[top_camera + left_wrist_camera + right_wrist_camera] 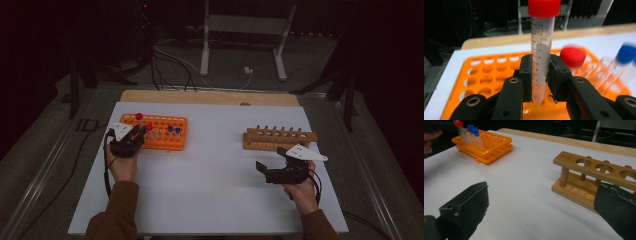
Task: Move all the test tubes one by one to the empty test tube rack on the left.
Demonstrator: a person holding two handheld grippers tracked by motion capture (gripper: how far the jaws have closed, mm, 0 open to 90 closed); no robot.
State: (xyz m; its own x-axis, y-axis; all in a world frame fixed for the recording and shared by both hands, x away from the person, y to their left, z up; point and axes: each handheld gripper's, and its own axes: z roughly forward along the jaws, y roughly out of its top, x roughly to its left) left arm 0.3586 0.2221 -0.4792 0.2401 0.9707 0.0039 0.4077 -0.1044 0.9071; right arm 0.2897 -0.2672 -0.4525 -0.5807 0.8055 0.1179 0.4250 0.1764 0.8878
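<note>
Nearest jaws: two black jaws of the left gripper [539,75] are closed on a red-capped tube [541,50], pads pressed on its lower half, cap well above them.
Table [210,200]: a white sheet is laid over it, with a bare wooden edge at the far side.
Orange rack [172,145]: set at the far left of the table; it is seen directly beneath the held tube, whose conical tip hangs just above the holes.
Wooden rack [260,142]: placed at the far right, well apart from the orange rack, its round holes seemingly all unfilled.
Right gripper [275,167]: held low just in front of the wooden rack, jaws spread wide with nothing between them.
Key relation: the tube's long axis is kept upright, across the line of the jaws; the wooden rack lies well off to the right of it, and the right hand is much the nearer to that rack.
Left hand pose: forearm brought in from the bottom left, gripper held roughly level over the orange rack's near edge.
Other tubes: one red cap [573,57] and blue caps [627,53] are seen standing in the orange rack, just right of the held tube.
</note>
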